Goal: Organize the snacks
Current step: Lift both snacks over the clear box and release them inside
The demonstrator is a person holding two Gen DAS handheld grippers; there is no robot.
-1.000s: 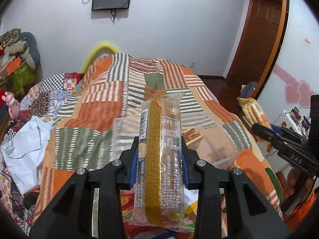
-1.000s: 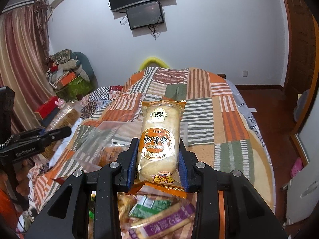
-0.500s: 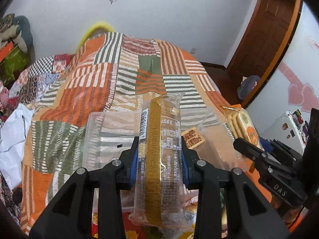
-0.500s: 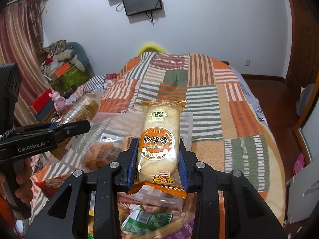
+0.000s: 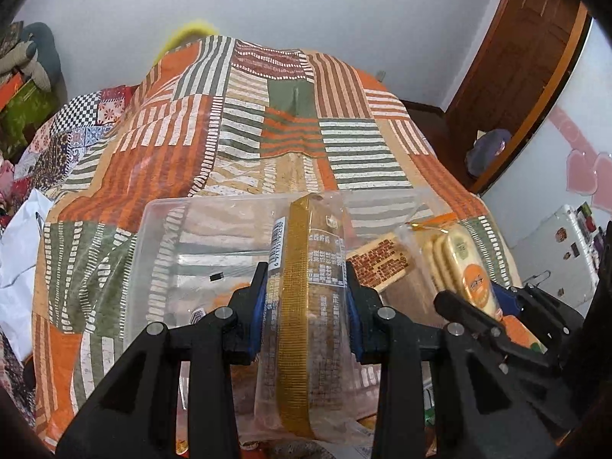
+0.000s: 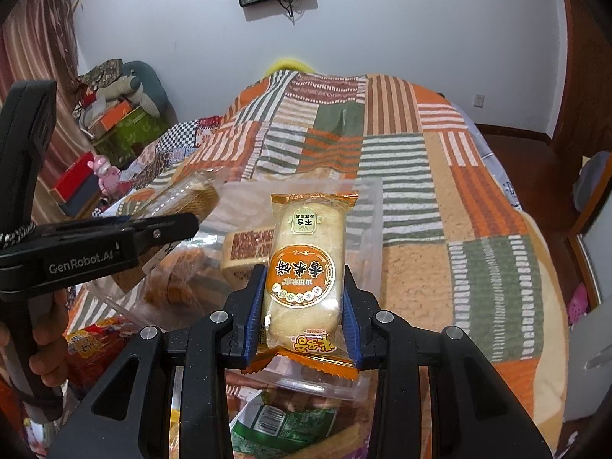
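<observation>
My left gripper (image 5: 304, 287) is shut on a long clear packet of wafers (image 5: 302, 344) with a gold strip down its middle. It hangs over the near part of a clear plastic bin (image 5: 160, 225) on the patchwork bedspread. My right gripper (image 6: 304, 290) is shut on an orange-edged rice cracker packet (image 6: 306, 244), held above the same bin (image 6: 376, 206). A brown-patterned snack (image 6: 246, 248) lies inside the bin. Each gripper shows in the other's view: the right one (image 5: 478, 302) at the right edge, the left one (image 6: 179, 225) at the left.
Loose snack packets lie at the near edge of the bed: a green one (image 6: 283, 420) and a red one (image 6: 91, 344). A striped patchwork bedspread (image 5: 290, 126) stretches beyond the bin. A hand (image 6: 46, 344) grips the left tool's handle. Boxes and toys (image 6: 122, 122) are piled left of the bed.
Both grippers have sunk and tipped down toward the clear bin, which now looms larger. They have drawn closer together. Both keep hold of their packets.
</observation>
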